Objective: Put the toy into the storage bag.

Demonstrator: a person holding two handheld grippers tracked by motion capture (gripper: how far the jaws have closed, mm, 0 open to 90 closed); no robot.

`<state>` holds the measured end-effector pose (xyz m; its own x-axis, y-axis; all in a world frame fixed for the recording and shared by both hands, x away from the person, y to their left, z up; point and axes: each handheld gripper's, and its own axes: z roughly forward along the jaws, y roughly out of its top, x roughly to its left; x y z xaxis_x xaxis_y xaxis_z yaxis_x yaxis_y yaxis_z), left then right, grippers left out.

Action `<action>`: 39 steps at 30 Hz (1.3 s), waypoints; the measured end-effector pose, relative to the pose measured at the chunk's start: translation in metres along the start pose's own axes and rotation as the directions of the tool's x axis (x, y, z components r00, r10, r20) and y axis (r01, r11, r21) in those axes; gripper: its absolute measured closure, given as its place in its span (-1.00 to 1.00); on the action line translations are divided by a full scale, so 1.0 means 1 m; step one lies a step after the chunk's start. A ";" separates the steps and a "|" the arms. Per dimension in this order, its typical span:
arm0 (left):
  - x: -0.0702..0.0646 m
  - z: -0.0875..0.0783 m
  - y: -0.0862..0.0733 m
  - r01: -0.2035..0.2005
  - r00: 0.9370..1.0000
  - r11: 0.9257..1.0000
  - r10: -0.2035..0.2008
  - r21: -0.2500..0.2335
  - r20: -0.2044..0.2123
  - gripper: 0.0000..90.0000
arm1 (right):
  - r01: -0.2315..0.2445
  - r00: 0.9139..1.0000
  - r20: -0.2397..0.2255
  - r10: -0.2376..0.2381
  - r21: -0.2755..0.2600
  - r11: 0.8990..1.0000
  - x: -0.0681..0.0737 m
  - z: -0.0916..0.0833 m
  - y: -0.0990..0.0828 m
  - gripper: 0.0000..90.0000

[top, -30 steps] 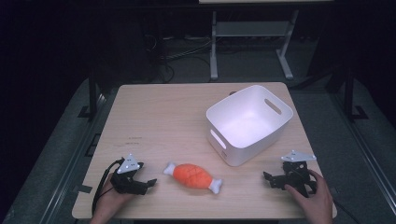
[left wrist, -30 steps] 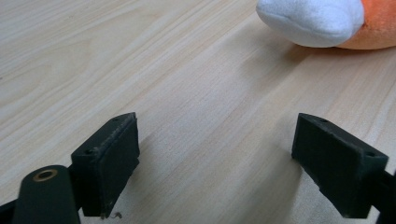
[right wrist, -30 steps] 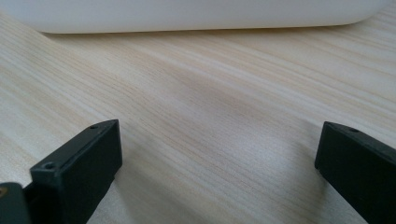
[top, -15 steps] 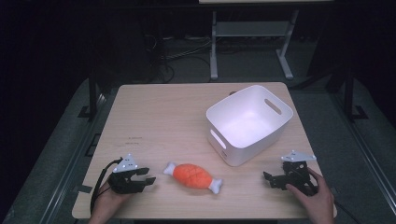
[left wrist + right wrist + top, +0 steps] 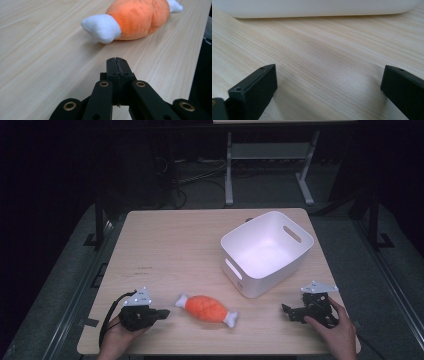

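I've got the left gripper (image 5: 161, 312) pressed together with the plush drumstick (image 5: 207, 309) at its 3 o'clock, right gripper (image 5: 287, 311) spread wide near the white bin (image 5: 266, 252)

On the table (image 5: 170, 245), a plush drumstick toy (image 5: 206, 308) lies near the front edge, about midway across, with a tub (image 5: 267, 251) standing behind it and to the right, well apart from it. The left gripper (image 5: 161, 313) rests at the front left corner in the person's left hand (image 5: 116, 340), just left of the toy and pointing at its near end, while the right gripper (image 5: 286, 310) rests at the front right in the right hand (image 5: 338, 332), before the tub's near wall. In the left gripper view the toy (image 5: 135, 18) lies just beyond the jaws, and in the right gripper view the tub's wall (image 5: 317, 8) crosses behind bare tabletop (image 5: 329, 62).
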<state>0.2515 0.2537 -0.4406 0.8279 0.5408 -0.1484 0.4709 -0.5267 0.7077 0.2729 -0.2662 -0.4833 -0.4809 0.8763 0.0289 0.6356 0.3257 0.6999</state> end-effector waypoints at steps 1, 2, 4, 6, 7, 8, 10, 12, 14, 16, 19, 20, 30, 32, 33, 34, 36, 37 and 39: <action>0.000 0.000 0.000 0.000 1.000 1.000 0.000 0.000 0.000 0.99 | 0.000 1.000 0.000 0.000 0.000 1.000 0.000 0.000 0.000 -1.00; -0.002 0.002 0.001 -0.005 1.000 1.000 0.005 0.005 0.004 0.99 | 0.000 1.000 0.000 0.000 0.000 1.000 0.000 0.000 0.000 -1.00; -0.004 0.005 0.003 -0.014 1.000 1.000 0.014 0.014 0.010 0.99 | 0.000 1.000 0.000 0.000 0.000 1.000 0.000 0.000 0.000 -1.00; -0.005 0.007 0.005 -0.022 1.000 1.000 0.021 0.014 0.016 0.99 | 0.000 1.000 0.000 0.000 0.000 1.000 0.000 0.000 0.000 -1.00; -0.005 0.007 0.006 -0.026 1.000 1.000 0.026 0.017 0.017 0.99 | 0.000 1.000 0.000 0.000 0.000 1.000 0.000 0.000 0.000 -1.00; -0.005 0.008 0.006 -0.023 1.000 1.000 0.023 0.013 0.020 0.99 | 0.000 1.000 0.000 0.000 0.000 1.000 0.000 0.000 0.000 -1.00; -0.006 0.010 0.008 -0.023 0.999 1.000 0.022 0.012 0.025 0.99 | 0.000 1.000 0.000 0.000 0.000 1.000 0.000 0.000 0.000 -1.00; -0.006 0.011 0.010 -0.024 0.999 1.000 0.024 0.012 0.025 0.99 | 0.000 1.000 0.000 0.000 0.000 1.000 0.000 0.000 0.000 -1.00; -0.006 0.013 0.011 -0.026 0.999 1.000 0.025 0.012 0.022 0.99 | 0.000 1.000 0.000 0.000 0.000 1.000 0.000 0.000 0.000 -1.00; -0.006 0.014 0.012 -0.025 0.999 1.000 0.024 0.011 0.022 0.99 | 0.000 1.000 0.000 0.000 0.000 1.000 0.000 0.000 0.000 -1.00; -0.004 0.017 0.015 -0.028 1.000 0.999 0.028 0.016 0.011 0.99 | -0.001 1.000 0.001 0.001 0.000 1.000 0.000 0.000 0.000 -1.00; -0.001 0.020 0.016 -0.034 0.999 0.999 0.034 0.029 -0.001 0.99 | -0.002 1.000 0.001 0.002 0.000 1.000 0.000 0.000 0.000 -1.00; 0.005 0.027 0.023 -0.026 0.999 0.999 0.027 0.030 -0.037 0.99 | -0.002 1.000 0.002 0.002 0.000 1.000 0.000 0.000 0.000 -1.00; 0.008 0.028 0.027 -0.027 0.999 0.999 0.028 0.020 -0.043 0.99 | -0.002 1.000 0.002 0.002 0.000 1.000 0.000 0.000 0.000 -1.00; 0.008 0.028 0.027 -0.027 0.999 0.999 0.028 0.020 -0.043 0.99 | -0.002 1.000 0.002 0.002 0.000 1.000 0.000 0.000 0.000 -1.00; 0.009 0.030 0.031 -0.032 0.998 0.999 0.033 0.023 -0.051 0.99 | -0.002 1.000 0.002 0.002 0.000 1.000 0.000 0.000 0.000 -1.00; 0.011 0.032 0.034 -0.030 0.998 0.999 0.031 0.017 -0.057 0.99 | -0.002 1.000 0.002 0.002 0.000 1.000 0.000 0.000 0.000 -1.00; 0.011 0.032 0.034 -0.030 0.998 0.999 0.031 0.017 -0.057 0.99 | -0.002 1.000 0.002 0.002 0.000 1.000 0.000 0.000 0.000 -1.00; 0.013 0.035 0.037 -0.037 0.998 0.999 0.038 0.022 -0.060 0.99 | -0.002 1.000 0.002 0.002 0.000 1.000 0.000 0.000 0.000 -1.00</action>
<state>0.2900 0.2184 -0.4402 0.8255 0.5587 -0.0801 0.4469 -0.5603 0.6974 0.2729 -0.2660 -0.4833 -0.4786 0.8775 0.0291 0.6367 0.3240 0.6997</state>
